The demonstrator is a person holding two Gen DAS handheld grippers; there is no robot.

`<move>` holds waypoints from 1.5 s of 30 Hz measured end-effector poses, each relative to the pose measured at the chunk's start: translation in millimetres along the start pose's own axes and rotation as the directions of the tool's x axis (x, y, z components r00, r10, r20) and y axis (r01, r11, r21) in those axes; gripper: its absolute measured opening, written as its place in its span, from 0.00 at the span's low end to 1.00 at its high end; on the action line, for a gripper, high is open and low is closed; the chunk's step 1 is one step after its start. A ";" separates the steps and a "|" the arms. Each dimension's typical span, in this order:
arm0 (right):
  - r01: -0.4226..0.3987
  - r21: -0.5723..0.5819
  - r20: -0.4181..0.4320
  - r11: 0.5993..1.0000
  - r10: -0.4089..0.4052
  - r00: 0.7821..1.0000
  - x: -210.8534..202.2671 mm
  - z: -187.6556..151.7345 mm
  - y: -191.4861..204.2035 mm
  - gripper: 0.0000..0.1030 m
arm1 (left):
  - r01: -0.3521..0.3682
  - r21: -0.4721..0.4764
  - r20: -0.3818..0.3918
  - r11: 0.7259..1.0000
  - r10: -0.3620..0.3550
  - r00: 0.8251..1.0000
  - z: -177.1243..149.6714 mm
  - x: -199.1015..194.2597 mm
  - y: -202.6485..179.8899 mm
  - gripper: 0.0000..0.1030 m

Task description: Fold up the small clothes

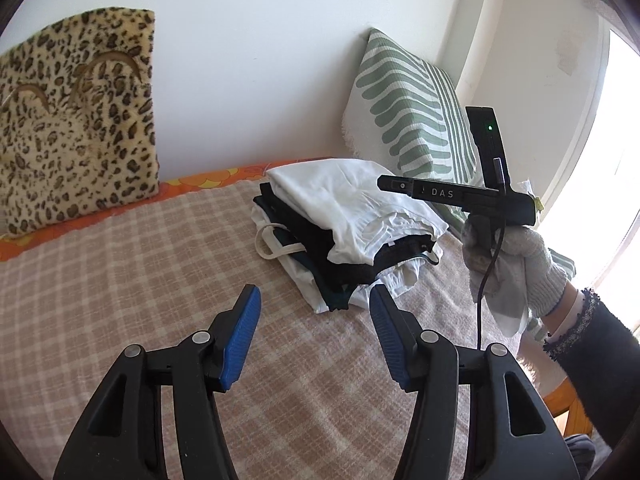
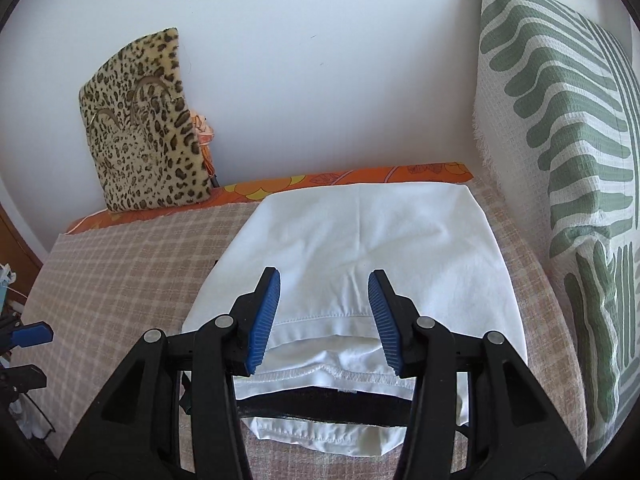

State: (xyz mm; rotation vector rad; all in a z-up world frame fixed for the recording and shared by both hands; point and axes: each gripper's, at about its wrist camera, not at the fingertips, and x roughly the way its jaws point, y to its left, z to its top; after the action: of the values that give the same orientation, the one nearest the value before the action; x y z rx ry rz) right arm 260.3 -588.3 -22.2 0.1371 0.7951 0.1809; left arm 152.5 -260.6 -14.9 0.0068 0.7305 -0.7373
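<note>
A stack of folded small clothes (image 1: pixel 344 232) lies on the checked bed cover (image 1: pixel 140 272), white and black layers with a folded white garment (image 2: pixel 360 248) on top. My left gripper (image 1: pixel 316 320) is open and empty, held above the cover just in front of the stack. My right gripper (image 2: pixel 324 312) is open and empty, hovering over the near hem of the top white garment. In the left wrist view the right gripper's body (image 1: pixel 460 194) and the gloved hand holding it show at the right of the stack; its fingers are hidden there.
A leopard-print cushion (image 1: pixel 76 120) leans on the wall at the back left. A green-striped pillow (image 2: pixel 560 140) stands against the wall right of the stack. An orange sheet edge (image 2: pixel 352 178) runs along the wall. A bright window (image 1: pixel 616 184) lies far right.
</note>
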 end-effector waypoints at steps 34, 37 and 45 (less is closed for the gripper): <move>0.064 0.095 0.139 0.993 -0.077 0.987 -177.9 -125.4 97.2 0.86 | -0.071 0.088 0.120 0.994 0.060 0.991 -66.7 -113.9 -37.5 0.81; 0.090 0.097 0.142 0.991 -0.104 0.984 -174.7 -130.1 98.3 0.88 | -0.084 0.088 0.112 0.993 0.074 0.991 -70.9 -112.4 -36.5 0.82; 0.103 0.131 0.150 0.986 -0.123 0.981 -166.5 -133.1 96.1 0.93 | -0.165 0.088 0.085 0.982 0.158 0.984 -77.2 -105.8 -30.3 0.87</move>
State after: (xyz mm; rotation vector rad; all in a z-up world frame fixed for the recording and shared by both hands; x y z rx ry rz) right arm 39.8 -522.6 19.7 0.2188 0.6540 0.0130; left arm 33.6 -199.5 -1.6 0.1220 0.6120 -0.6128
